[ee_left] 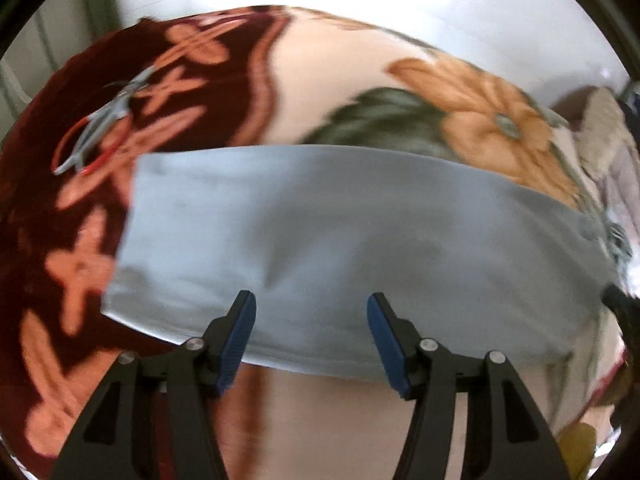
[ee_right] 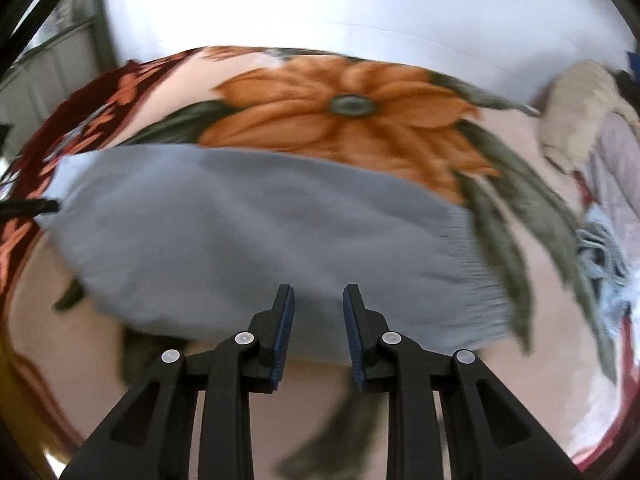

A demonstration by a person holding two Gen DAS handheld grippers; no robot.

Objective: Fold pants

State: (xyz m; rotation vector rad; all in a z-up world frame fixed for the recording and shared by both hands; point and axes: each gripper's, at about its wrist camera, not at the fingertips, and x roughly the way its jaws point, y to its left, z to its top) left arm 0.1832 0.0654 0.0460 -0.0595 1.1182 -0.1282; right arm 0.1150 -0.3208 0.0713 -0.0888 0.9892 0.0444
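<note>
The pale blue-grey pants [ee_left: 320, 248] lie folded lengthwise in a long flat band on a floral blanket [ee_left: 340, 64]. My left gripper [ee_left: 312, 300] is open wide, over the near edge of the pants toward their left end, holding nothing. In the right wrist view the same pants [ee_right: 260, 232] show their ribbed waistband [ee_right: 476, 272] at the right end. My right gripper [ee_right: 319, 296] is open with a narrower gap, over the near edge of the pants, holding nothing. Both views are blurred.
A hanger [ee_left: 104, 128], grey with red wire, lies on the dark red border of the blanket at the left. A beige cloth [ee_right: 580, 108] and other bunched clothes [ee_right: 604, 256] lie at the right. A white wall [ee_right: 320, 8] stands behind.
</note>
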